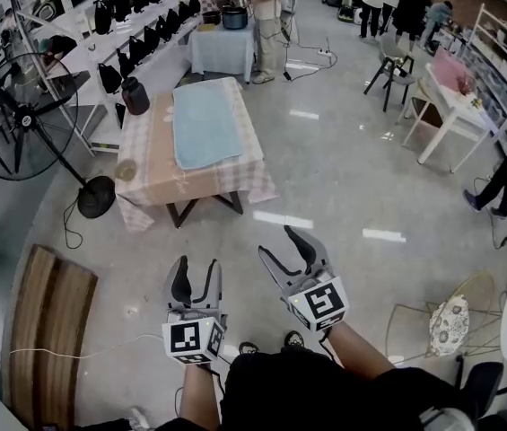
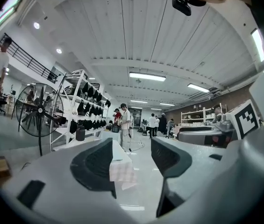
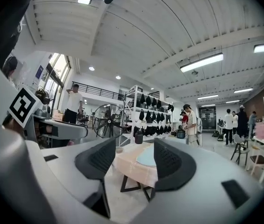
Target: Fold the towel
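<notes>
A light blue towel [image 1: 205, 125] lies flat on a low table [image 1: 148, 179] covered with a pink checked cloth, well ahead of me. Between the right gripper's jaws the towel [image 3: 144, 157] shows far off on that table [image 3: 129, 167]. My left gripper [image 1: 194, 278] and right gripper [image 1: 285, 247] are both held level over the floor, short of the table, each open with nothing between the jaws. In the left gripper view only a corner of the tablecloth [image 2: 121, 171] shows between the open jaws [image 2: 131, 158].
A dark jug [image 1: 135, 96] and a small round dish [image 1: 126, 171] stand on the table's left side. A standing fan [image 1: 20, 119] is to the left, shelves of black bags [image 1: 141, 25] behind. Several people stand at the back; a wire chair [image 1: 455, 321] is at my right.
</notes>
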The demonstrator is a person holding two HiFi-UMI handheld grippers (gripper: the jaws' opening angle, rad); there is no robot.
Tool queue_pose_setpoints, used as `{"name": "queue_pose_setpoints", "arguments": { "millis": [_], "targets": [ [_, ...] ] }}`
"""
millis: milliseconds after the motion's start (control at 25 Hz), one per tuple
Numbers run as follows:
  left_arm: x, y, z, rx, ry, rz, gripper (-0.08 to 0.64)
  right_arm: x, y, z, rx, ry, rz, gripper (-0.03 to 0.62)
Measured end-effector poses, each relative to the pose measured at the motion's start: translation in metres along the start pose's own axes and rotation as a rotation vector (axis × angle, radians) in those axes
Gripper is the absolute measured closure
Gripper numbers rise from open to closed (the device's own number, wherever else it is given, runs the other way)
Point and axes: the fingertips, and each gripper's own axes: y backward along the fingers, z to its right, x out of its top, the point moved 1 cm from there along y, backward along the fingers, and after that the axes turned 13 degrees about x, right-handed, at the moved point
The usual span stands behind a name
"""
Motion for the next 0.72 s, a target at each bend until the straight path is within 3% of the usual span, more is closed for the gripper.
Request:
{"name": "queue_pose_setpoints", "arguments": {
  "millis": [400,720],
  "targets": [
    [0.0,-0.008,-0.04,0.004,0.017,-0.006,0.321,0.002,-0.027,-0.007,-0.02,0.012,-0.017,0.344],
    [0.0,-0.051,-0.065,0.008,0.032,-0.004,0.321,-0.006,-0.068,0.018,-0.025,0.0,-0.032,0.344]
  ]
}}
